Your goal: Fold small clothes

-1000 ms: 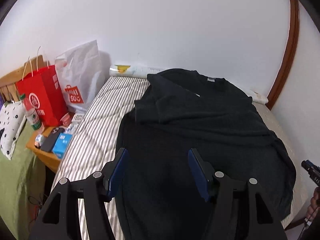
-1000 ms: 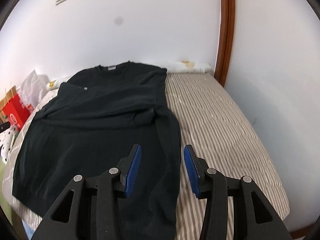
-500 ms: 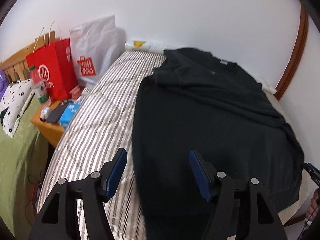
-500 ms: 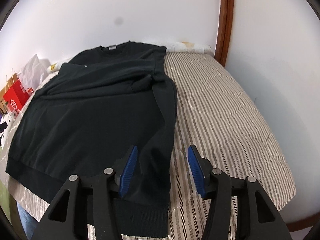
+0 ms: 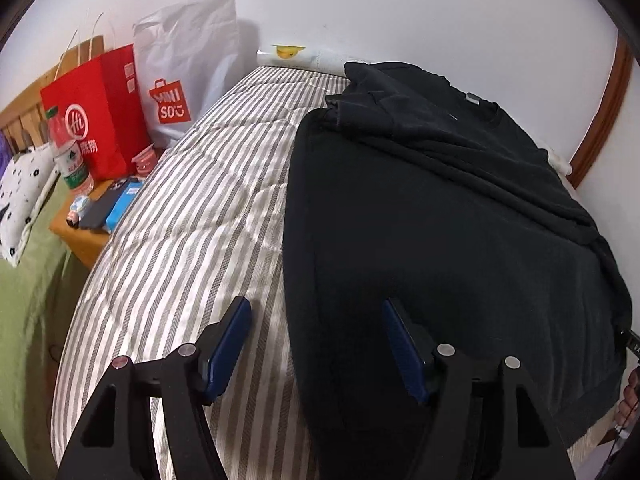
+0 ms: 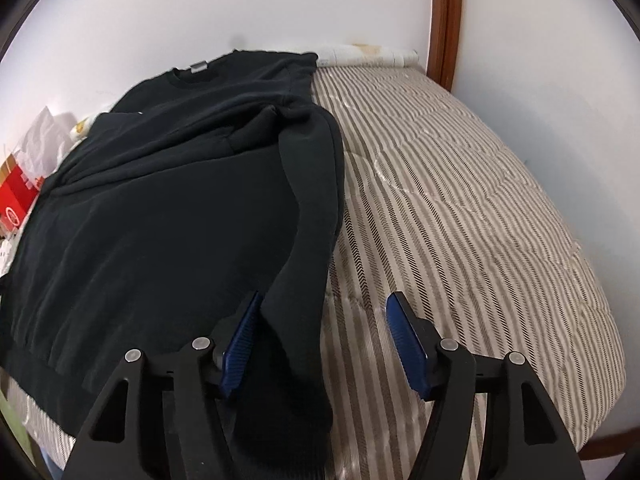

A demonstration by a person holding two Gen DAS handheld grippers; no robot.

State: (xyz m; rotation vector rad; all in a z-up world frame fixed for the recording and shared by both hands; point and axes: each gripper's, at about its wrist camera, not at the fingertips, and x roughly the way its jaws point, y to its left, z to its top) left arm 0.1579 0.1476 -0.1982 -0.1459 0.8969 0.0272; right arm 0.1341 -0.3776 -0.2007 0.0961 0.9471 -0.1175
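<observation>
The left gripper's (image 5: 316,344) jaws were held open, astride the sweater's (image 5: 440,232) left edge. The right gripper's (image 6: 320,340) jaws had just been opening, with a sleeve (image 6: 308,248) loose between them. The sweater was spread flat on the striped bed (image 5: 192,224).

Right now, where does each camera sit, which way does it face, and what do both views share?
Left wrist: sits on the left hand-held gripper, facing forward and down at the black sweatshirt's near-left edge; its open blue-padded fingers show, plus a hand at the right border.
Right wrist: sits on the right hand-held gripper, facing down at the sweatshirt's long sleeve; its fingers straddle it, not pressing.
Shared: the sweatshirt, the striped bed cover, the white wall.
</observation>
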